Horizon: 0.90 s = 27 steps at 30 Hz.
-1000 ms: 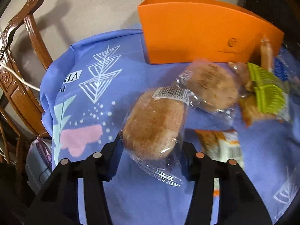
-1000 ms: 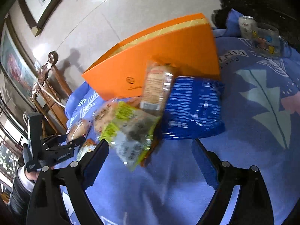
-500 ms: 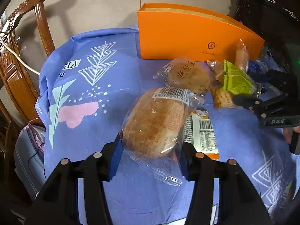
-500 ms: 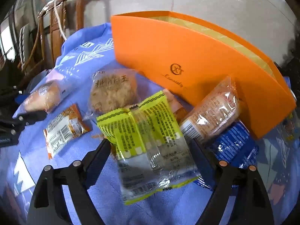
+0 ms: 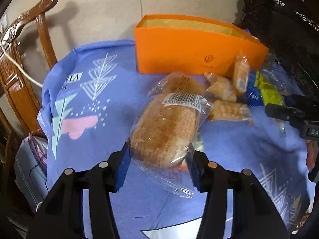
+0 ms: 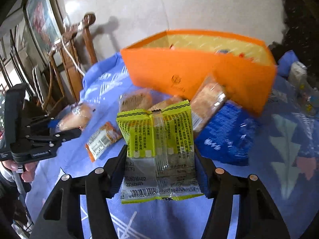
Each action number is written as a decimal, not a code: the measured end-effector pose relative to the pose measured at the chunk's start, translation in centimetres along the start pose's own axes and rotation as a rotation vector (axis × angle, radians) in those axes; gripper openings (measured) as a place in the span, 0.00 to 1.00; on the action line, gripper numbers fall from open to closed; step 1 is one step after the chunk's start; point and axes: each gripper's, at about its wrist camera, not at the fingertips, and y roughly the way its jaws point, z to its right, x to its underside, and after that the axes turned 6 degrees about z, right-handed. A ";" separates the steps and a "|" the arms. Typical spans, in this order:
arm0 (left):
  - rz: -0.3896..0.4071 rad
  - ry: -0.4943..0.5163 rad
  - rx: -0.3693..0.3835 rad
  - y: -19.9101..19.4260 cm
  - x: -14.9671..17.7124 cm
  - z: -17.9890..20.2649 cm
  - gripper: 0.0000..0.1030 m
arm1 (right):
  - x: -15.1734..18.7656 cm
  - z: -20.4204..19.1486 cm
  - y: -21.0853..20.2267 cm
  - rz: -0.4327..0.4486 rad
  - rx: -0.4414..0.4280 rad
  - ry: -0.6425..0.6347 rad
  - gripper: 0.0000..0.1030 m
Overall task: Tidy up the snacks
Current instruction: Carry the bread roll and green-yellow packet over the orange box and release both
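Observation:
My left gripper (image 5: 158, 155) is shut on a clear-wrapped bread bun (image 5: 165, 131) and holds it above the blue tablecloth (image 5: 83, 103). My right gripper (image 6: 160, 159) is shut on a yellow-green snack packet (image 6: 157, 139), lifted off the cloth. The open orange box (image 5: 189, 55) stands at the far side of the table; it also shows in the right wrist view (image 6: 199, 69). In front of it lie a round pastry (image 5: 179, 83), small wrapped cakes (image 5: 221, 89) and a blue bag (image 6: 223, 133). The left gripper also shows in the right wrist view (image 6: 65, 129).
An orange-white sachet (image 6: 101, 139) lies on the cloth between the grippers. Wooden chairs (image 5: 20, 69) stand at the table's left. A glass cup (image 6: 303, 83) sits at the far right. Dark carved furniture (image 5: 283, 20) is behind the box.
Both grippers have risen with their snacks. The yellow-green packet is off the pile. The box's yellow inside now shows in both views.

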 end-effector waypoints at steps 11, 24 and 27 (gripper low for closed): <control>0.114 0.044 0.006 -2.3 -9.0 2.5 0.49 | -6.7 5.1 -8.2 0.259 0.103 0.085 0.60; 0.142 -0.026 0.031 5.1 -21.6 3.7 0.50 | -12.7 10.2 0.0 0.255 0.129 0.210 0.60; 0.119 -0.044 0.016 8.2 -22.5 3.8 0.51 | -13.5 11.4 2.7 0.236 0.125 0.263 0.61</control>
